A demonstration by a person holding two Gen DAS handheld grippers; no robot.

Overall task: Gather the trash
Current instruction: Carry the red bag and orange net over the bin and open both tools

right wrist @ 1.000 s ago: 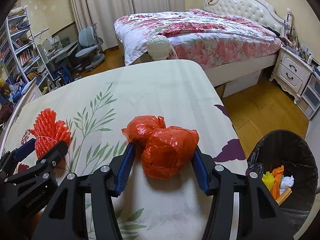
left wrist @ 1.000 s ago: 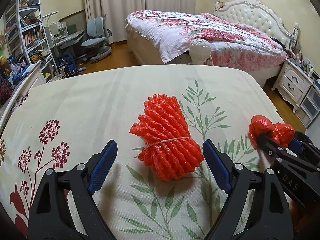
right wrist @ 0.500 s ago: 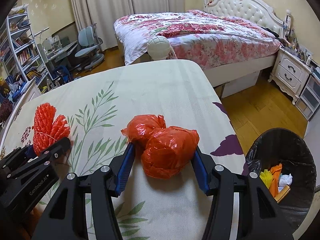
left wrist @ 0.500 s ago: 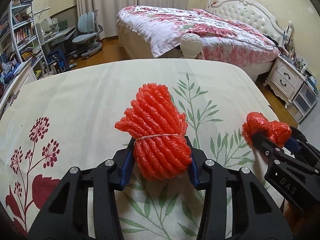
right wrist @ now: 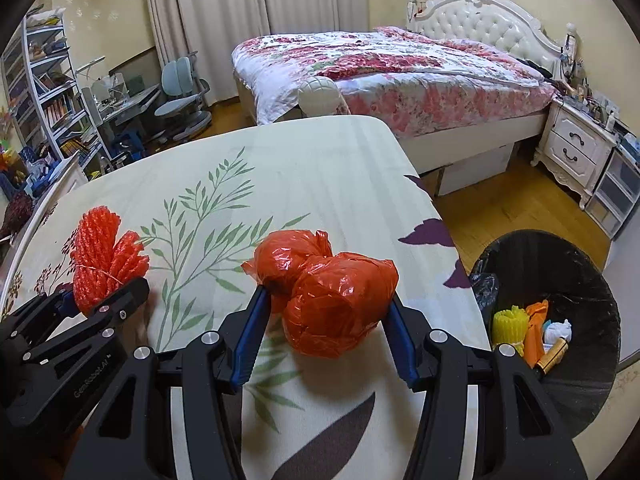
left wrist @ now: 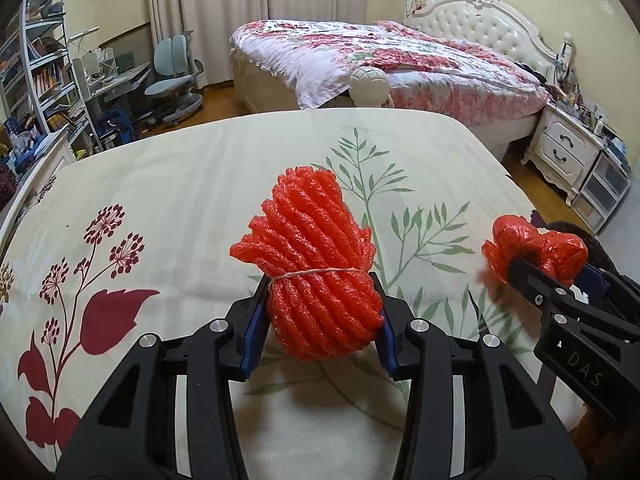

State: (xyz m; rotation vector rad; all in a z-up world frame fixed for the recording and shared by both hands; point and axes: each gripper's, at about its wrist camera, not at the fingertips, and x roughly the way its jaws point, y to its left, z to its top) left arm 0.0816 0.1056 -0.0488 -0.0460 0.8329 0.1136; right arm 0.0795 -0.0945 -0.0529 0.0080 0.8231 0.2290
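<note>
My left gripper is shut on a red foam-net bundle tied with string, held just above the floral cloth of the table. The same bundle shows at the left of the right wrist view. My right gripper is shut on a knotted red plastic bag, its blue pads pressing both sides. That bag also appears at the right of the left wrist view. A black trash bin stands on the floor past the table's right edge, with several bits of trash inside.
Beyond the table stands a bed with a floral quilt. A white nightstand is at the right, a desk with a blue chair and bookshelves at the left. Wooden floor lies between table and bed.
My left gripper closed on the red foam-net bundle and lifted it off the cloth. Both grippers have shifted toward the right, so the bin shows more fully in the right wrist view.
</note>
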